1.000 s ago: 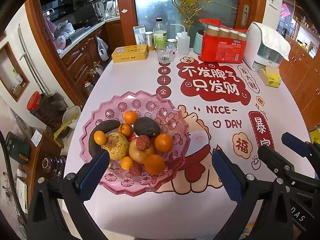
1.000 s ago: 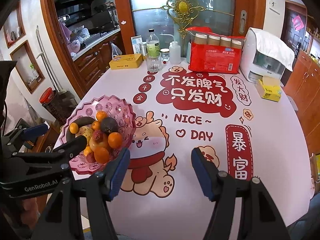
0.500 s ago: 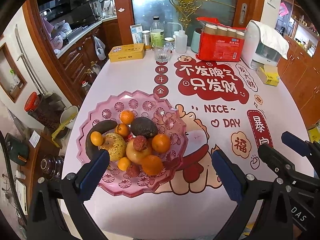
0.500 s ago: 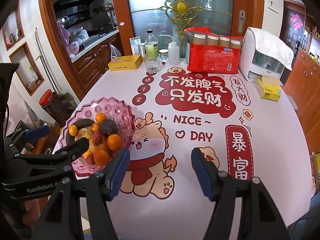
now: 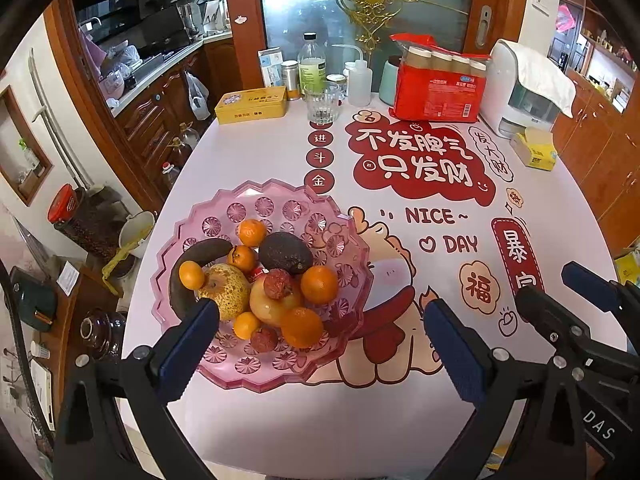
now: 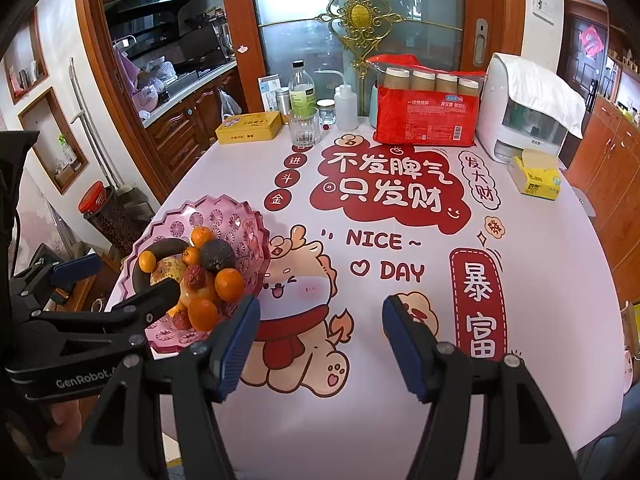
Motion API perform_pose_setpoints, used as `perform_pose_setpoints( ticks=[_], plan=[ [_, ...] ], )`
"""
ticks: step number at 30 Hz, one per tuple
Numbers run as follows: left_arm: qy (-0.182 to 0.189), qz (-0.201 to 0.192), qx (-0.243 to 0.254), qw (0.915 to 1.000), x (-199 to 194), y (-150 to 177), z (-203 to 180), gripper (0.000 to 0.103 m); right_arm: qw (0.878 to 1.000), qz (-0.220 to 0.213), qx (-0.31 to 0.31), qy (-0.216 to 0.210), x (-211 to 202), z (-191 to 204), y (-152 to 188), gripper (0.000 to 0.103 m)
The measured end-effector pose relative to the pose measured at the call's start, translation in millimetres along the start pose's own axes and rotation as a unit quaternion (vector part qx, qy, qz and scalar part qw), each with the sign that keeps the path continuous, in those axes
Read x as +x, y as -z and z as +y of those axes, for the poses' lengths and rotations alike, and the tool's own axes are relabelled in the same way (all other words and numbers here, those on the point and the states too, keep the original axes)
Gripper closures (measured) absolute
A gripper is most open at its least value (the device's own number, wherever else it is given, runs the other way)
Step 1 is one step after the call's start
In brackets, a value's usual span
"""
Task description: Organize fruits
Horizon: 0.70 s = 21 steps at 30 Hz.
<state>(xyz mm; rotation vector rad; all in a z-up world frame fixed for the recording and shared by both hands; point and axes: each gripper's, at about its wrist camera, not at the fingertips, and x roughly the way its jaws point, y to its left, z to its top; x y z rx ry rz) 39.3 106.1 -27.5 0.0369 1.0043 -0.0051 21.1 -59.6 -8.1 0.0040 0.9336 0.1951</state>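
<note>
A pink scalloped fruit tray (image 5: 280, 204) sits on the left of the table and also shows in the right wrist view (image 6: 224, 212). It holds several oranges (image 5: 319, 284), a dark avocado (image 5: 285, 253), a speckled pear (image 5: 224, 286), an apple (image 5: 272, 306), a dark banana (image 5: 188, 258) and red lychees (image 5: 278, 283). My left gripper (image 5: 322, 340) is open and empty, hovering over the tray's near edge. My right gripper (image 6: 318, 344) is open and empty over the cartoon print, right of the tray.
At the table's far end stand a yellow tin (image 5: 251, 105), a glass (image 5: 322, 106), a bottle (image 5: 312, 70), a red pack of cups (image 5: 438, 84), a white appliance (image 5: 524, 92) and a yellow tissue box (image 5: 536, 148). The table's left edge drops beside the tray.
Both grippers have drawn back and risen slightly, so the tray and table sit a little lower and farther in view. Both stay open. No fruit has moved.
</note>
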Motion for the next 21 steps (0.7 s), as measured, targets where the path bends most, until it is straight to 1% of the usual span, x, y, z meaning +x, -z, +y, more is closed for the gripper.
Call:
perform_pose_setpoints(
  ticks=[21],
  plan=[
    [0.000, 0.002, 0.000, 1.0000, -0.1, 1.0, -1.3, 0.001, 1.000, 0.003, 0.002, -0.002, 0.8, -1.7, 1.9, 0.039]
  ],
)
